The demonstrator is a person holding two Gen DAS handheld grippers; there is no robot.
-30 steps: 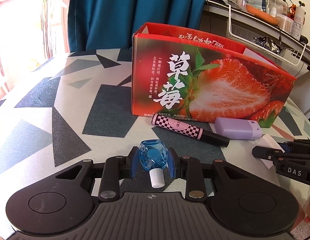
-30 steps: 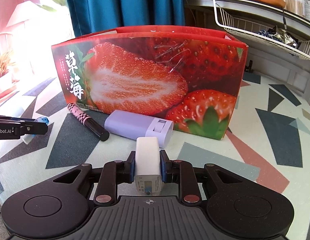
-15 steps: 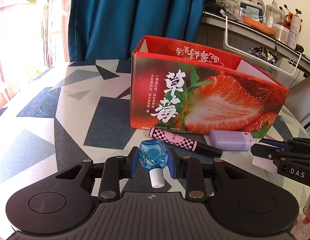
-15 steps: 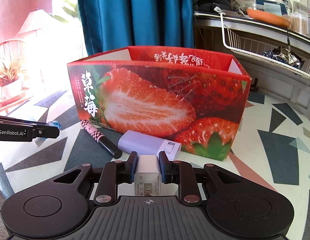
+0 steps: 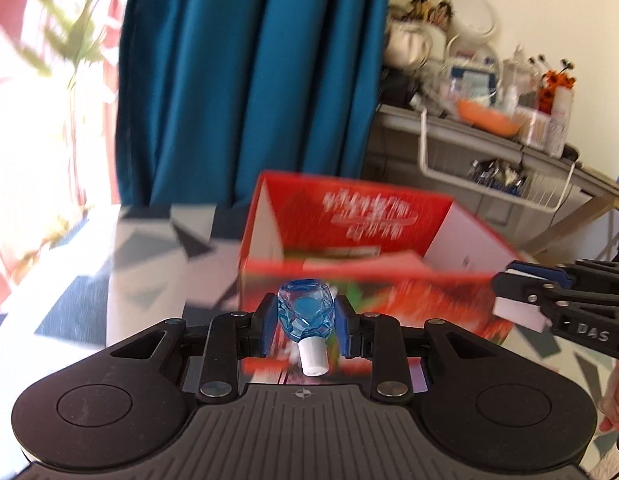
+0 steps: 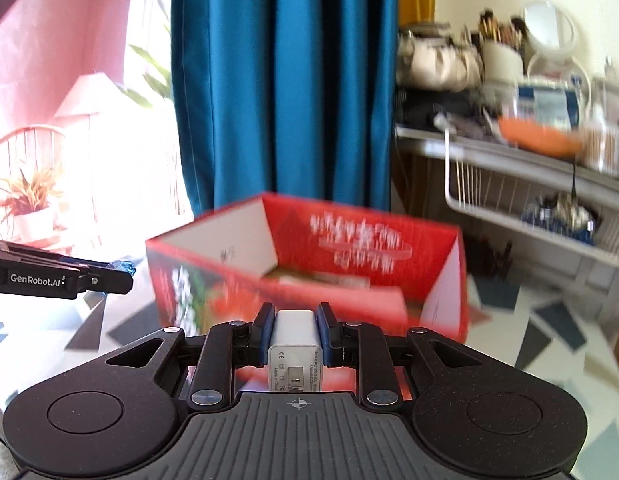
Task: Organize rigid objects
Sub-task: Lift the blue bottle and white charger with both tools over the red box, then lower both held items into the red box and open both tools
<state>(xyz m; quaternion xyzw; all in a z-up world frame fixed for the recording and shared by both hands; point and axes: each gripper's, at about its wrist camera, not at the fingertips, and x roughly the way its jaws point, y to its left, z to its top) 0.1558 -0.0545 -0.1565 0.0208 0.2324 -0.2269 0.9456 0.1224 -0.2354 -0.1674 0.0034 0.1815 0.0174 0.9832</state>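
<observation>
While both tongs hang above the bench (image 5: 149,276), the left tongs (image 5: 305,316) clamp a blue bottle (image 5: 305,312); the right tongs (image 6: 295,334) clamp a white charger (image 6: 295,344); the strawberry box (image 6: 349,264) stands open just beyond.

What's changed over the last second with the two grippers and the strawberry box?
Both grippers have risen: the left gripper and right gripper now look down into the open strawberry box instead of at its front. Unchanged: the left stays shut on the blue bottle, the right on the white charger, and the box stays put.
</observation>
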